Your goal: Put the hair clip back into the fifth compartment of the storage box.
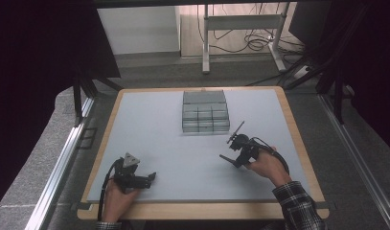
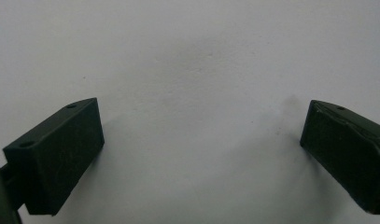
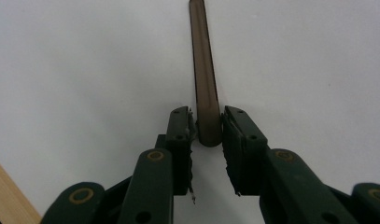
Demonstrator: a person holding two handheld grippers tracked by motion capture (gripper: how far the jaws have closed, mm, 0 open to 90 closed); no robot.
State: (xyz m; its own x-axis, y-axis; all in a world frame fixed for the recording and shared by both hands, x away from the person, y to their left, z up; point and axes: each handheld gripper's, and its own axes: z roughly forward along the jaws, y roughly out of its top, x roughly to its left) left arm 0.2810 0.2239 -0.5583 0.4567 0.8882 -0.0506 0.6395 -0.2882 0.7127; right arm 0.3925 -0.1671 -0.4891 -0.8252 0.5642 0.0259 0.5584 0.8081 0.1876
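The grey compartment box (image 1: 205, 112) sits at the table's (image 1: 149, 120) far middle, toward 11 o'clock from the right gripper (image 1: 235, 148), the nearer one. A slim brown stick (image 3: 204, 70) runs to 12 o'clock from its jaws, clamped at its near end. The left gripper (image 2: 201, 154) gapes wide over bare tabletop.

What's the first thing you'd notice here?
The grey box of compartments at the table's far middle stands out. Next, the right gripper, shut on a thin brown stick pointing away over the white tabletop. The left gripper hangs open near the front edge.
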